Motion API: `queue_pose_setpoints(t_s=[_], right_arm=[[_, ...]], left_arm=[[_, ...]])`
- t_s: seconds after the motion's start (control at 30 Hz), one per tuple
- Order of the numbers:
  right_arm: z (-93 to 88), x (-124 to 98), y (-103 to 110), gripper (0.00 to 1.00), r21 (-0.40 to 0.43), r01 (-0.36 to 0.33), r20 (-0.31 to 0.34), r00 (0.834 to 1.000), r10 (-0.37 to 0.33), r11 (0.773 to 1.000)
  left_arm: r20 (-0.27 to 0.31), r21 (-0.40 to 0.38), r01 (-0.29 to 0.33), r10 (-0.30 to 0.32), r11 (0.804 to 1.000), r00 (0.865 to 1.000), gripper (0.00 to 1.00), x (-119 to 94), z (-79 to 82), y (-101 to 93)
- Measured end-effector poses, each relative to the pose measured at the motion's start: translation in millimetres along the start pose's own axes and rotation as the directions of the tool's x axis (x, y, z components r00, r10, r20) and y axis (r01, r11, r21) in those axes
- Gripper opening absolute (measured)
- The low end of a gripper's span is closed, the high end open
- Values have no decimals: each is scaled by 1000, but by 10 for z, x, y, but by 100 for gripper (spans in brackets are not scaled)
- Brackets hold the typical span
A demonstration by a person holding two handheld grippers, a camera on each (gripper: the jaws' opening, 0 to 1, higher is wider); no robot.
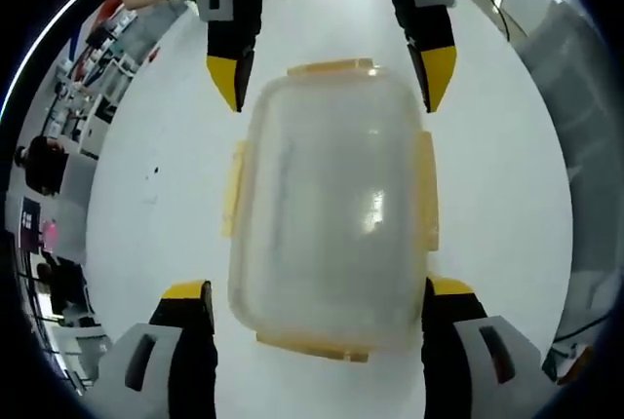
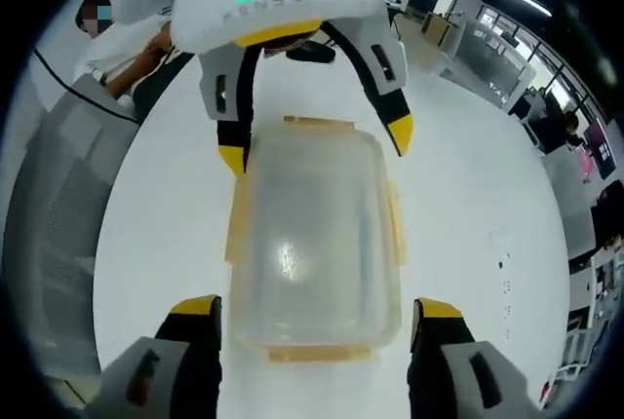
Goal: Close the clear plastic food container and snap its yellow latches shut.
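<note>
Both grippers face each other over the container (image 1: 331,214), which lies on the white table (image 1: 156,146) with its lid on. Left gripper (image 1: 317,292) is spread wide, its jaws straddling the near end without clear contact; right gripper (image 2: 317,310) is just as wide at the opposite end, empty. Yellow latches (image 1: 425,190) on the long sides seem to stand out from the wall, so I judge latching is the step in hand. Next, a jaw tip must press each latch inward until it snaps.

opposed views, close above shared container (image 1: 331,209)
</note>
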State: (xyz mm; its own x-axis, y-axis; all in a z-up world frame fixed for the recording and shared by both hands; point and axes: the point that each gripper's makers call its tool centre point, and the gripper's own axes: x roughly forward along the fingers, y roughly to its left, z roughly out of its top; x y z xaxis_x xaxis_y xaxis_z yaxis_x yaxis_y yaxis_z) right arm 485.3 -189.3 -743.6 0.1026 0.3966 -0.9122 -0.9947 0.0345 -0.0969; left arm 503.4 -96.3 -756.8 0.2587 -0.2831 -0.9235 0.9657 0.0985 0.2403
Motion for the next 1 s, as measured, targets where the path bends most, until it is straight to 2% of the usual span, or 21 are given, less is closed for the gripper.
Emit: queue_pose_setpoints(t_s=[0.03,0.4,0.63,1.0], right_arm=[[-4,-13,15,79,0,4,-3,1000,-4,1000],[-72,-142,108,82,6,37,0,999,-37,999],[-125,-250,138,81,28,51,7,999,-51,998],[-162,-363,236,81,95,83,40,995,-87,992]], left_arm=[[9,-23,2,-2,1000,1000,86,-12,2,-2],[13,-45,-30,31,999,999,86,-192,-79,-13],[24,-48,-29,30,998,999,86,-295,-33,-89],[58,-109,-49,56,993,997,86,-414,32,-154]])
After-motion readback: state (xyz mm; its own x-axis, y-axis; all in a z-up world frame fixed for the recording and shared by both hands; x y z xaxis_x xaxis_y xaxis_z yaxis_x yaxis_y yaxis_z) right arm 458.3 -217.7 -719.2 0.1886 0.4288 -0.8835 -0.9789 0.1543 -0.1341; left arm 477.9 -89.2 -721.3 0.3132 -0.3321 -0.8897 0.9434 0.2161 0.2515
